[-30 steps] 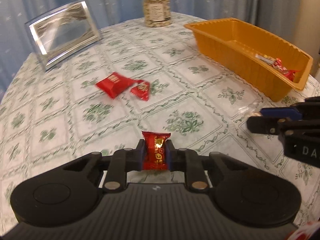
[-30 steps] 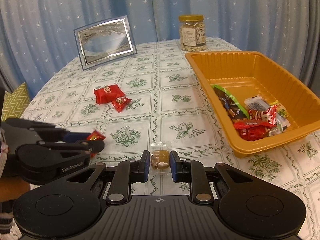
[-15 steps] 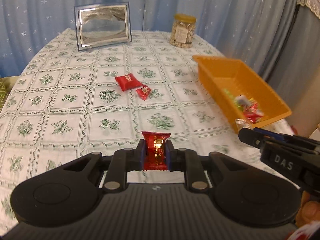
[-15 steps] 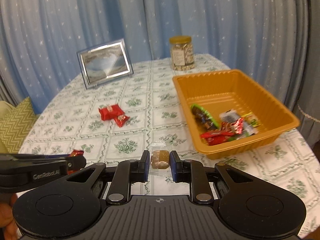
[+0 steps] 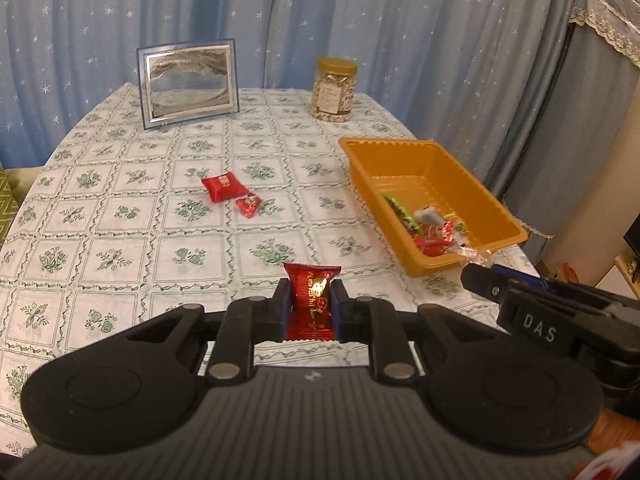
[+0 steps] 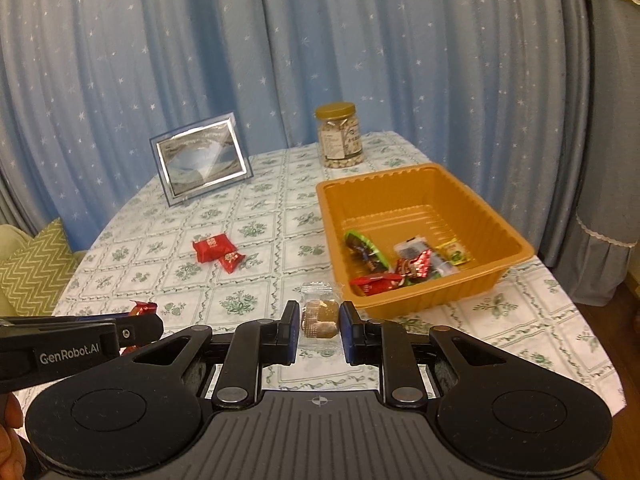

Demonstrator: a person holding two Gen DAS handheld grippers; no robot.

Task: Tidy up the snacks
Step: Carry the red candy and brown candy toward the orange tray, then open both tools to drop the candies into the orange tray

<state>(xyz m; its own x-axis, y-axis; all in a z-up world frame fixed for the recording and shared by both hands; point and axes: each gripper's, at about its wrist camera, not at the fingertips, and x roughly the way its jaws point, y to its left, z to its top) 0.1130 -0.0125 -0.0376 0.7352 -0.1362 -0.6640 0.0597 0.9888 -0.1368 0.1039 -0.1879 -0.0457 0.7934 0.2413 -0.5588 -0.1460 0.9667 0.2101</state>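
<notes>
My left gripper (image 5: 311,304) is shut on a red candy packet (image 5: 312,300), held above the near side of the table. My right gripper (image 6: 320,326) is shut on a clear packet with a brown snack (image 6: 319,318) inside, just left of the orange tray's near corner. The orange tray (image 6: 436,184) sits at the right and holds several wrapped snacks (image 6: 404,268). Two red packets, a larger one (image 5: 222,186) and a smaller one (image 5: 249,205), lie together on the tablecloth mid-table. In the left wrist view the right gripper (image 5: 480,270) shows at the right with its clear packet.
A silver picture frame (image 5: 188,82) stands at the back left and a jar of nuts (image 5: 334,90) at the back centre. Blue starred curtains hang behind the round table (image 5: 120,248). A green zigzag cushion (image 6: 34,270) lies off the table's left edge.
Both grippers have risen and pulled back from the table with their packets held, so more of the table and curtains shows. The left gripper has rolled level.
</notes>
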